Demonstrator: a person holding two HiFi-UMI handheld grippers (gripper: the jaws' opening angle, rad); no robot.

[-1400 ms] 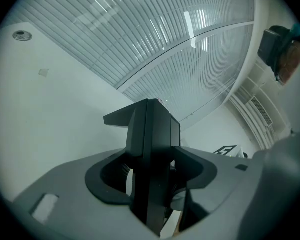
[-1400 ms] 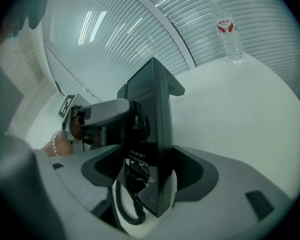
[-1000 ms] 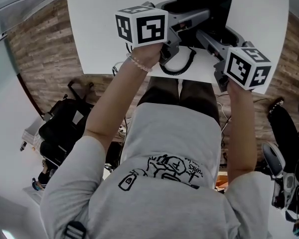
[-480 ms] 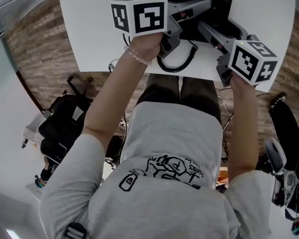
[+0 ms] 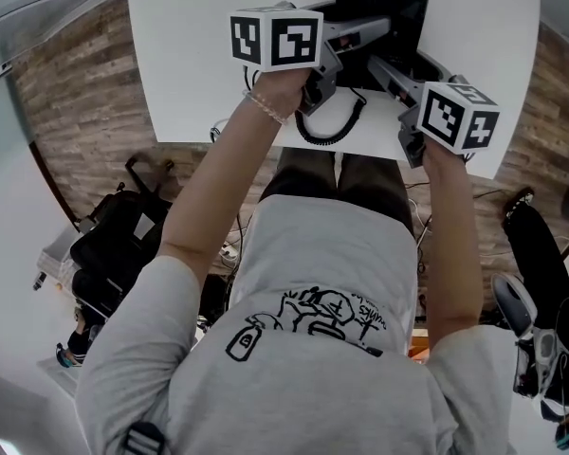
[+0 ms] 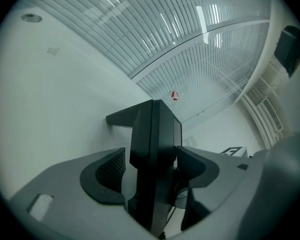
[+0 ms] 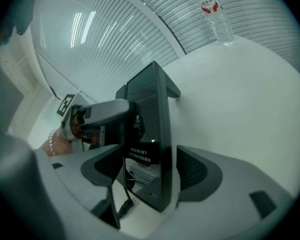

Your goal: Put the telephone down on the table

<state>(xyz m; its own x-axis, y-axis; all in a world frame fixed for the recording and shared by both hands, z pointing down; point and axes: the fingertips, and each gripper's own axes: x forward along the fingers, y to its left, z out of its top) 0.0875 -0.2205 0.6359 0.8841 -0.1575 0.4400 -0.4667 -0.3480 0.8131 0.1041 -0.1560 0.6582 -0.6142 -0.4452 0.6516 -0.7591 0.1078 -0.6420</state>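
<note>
Head view: telephone [image 5: 384, 8] lies on the white counter [image 5: 199, 55], long axis running away from me, coiled cord [image 5: 332, 131] end nearest me, with left gripper [image 5: 384, 28] and right gripper [image 5: 379, 64] both at it. Left gripper view: my fingers [image 6: 105, 176] have just been opening and stand apart, telephone between them unpressed, so I judge this the release step. Right gripper view: fingers [image 7: 195, 174] apart astride it too; next I'd back both straight off, clear of the cord.

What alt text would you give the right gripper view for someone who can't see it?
A black desk telephone stands on a white table between the open jaws of the right gripper. A water bottle stands farther back.
</note>
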